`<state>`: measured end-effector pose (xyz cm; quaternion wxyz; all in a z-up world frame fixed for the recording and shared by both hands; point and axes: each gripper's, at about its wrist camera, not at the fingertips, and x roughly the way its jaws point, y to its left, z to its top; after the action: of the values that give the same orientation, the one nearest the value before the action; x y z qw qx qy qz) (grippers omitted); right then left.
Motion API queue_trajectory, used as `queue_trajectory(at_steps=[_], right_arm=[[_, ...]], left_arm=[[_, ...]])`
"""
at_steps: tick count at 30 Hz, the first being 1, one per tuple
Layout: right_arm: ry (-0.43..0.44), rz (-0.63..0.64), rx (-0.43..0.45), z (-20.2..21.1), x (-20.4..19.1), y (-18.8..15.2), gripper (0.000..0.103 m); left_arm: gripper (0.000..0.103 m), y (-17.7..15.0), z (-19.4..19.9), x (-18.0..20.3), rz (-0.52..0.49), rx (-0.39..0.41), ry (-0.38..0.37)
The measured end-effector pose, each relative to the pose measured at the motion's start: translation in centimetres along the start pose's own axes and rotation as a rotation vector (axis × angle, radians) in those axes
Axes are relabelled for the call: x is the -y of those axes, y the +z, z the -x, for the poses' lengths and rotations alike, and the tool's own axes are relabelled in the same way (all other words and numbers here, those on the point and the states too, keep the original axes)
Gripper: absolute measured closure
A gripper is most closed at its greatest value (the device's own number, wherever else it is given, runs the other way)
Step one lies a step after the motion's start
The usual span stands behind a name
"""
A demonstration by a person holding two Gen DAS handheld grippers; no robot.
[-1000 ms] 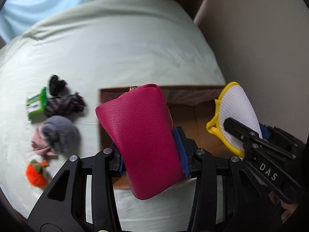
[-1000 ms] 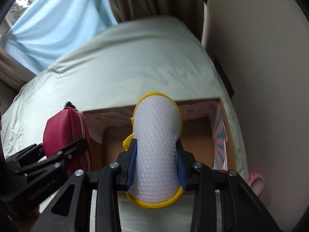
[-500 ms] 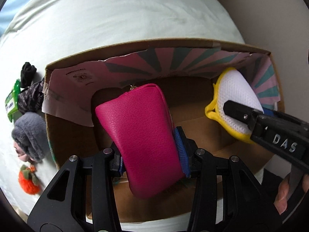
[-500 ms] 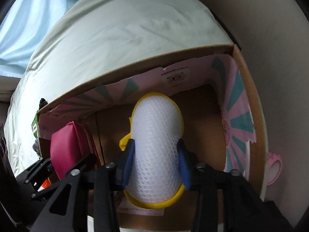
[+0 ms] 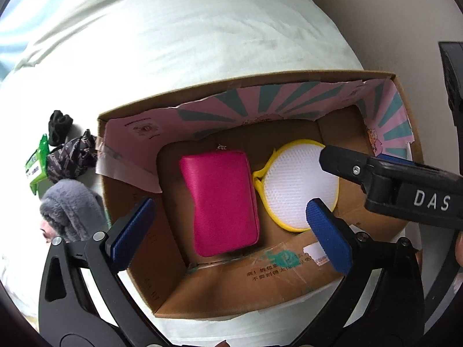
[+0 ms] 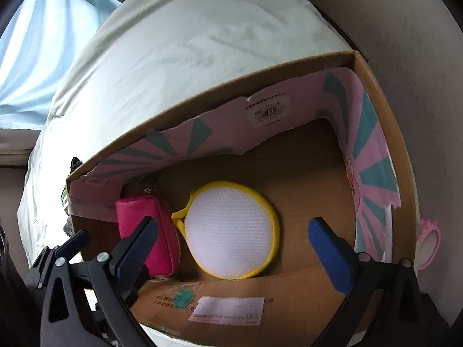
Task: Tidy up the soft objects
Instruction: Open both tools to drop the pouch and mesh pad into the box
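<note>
resting flat on the floor of the cardboard box (image 5: 289, 286), the pink pouch (image 5: 221, 202) lies towards the box's left side and the yellow-rimmed mesh pad (image 5: 298, 182) just beside it on the right, their edges close or touching. both things appear again in the right wrist view, pouch (image 6: 144, 231) partly behind a finger, pad (image 6: 231, 231) in full. the left gripper (image 5: 231, 225) hangs above the pouch with its jaws spread wide and nothing between them; the right gripper (image 6: 234, 245) stands equally wide over the pad, also empty. outside the box, on the pale sheet (image 5: 202, 43) to the left, wait a grey plush toy (image 5: 69, 208), a dark patterned cloth (image 5: 72, 159), a black bundle (image 5: 59, 125) and a green packet (image 5: 37, 167). a pink handled object (image 6: 429, 243) shows beyond the box's right wall. judged from this layout, the step in hand is the withdrawal after placing. to do it well, each gripper should rise straight up with jaws kept wide, so that no blue pad drags the pouch or snags the mesh. the left gripper is the nearer to the remaining items; free floor at the right of the box suits them.
</note>
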<state>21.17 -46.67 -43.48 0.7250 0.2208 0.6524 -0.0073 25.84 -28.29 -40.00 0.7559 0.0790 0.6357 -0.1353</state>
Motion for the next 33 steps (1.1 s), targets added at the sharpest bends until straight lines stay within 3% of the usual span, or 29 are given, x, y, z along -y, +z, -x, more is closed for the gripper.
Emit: queue_trajectory(at_steps=[8, 11, 17, 25, 33], right_arm=[[0.031, 0.019, 0.055, 4.1, -1.0, -1.0, 0.000], [0.053, 0.018, 0.095, 7.0, -1.7, -1.5, 0.000], [0.012, 0.103, 0.216, 14.4, -4.5, -3.6, 0.000], [-0.023, 0.273, 0.387, 23.1, -10.5, -9.5, 0.000], [0.007, 0.405, 0.483, 28.2, -16.0, -17.0, 0.000]], left_arm=[[0.000, 0.4, 3.5, 0.1, 0.002, 0.036, 0.003], [0.000, 0.1, 6.4, -0.1, 0.005, 0.078, -0.002], [0.000, -1.6, 13.8, -1.0, 0.034, 0.185, -0.004], [0.000, -7.6, 25.2, -4.2, 0.093, 0.361, 0.024], [0.000, -16.0, 33.6, -9.7, 0.181, 0.504, 0.089]])
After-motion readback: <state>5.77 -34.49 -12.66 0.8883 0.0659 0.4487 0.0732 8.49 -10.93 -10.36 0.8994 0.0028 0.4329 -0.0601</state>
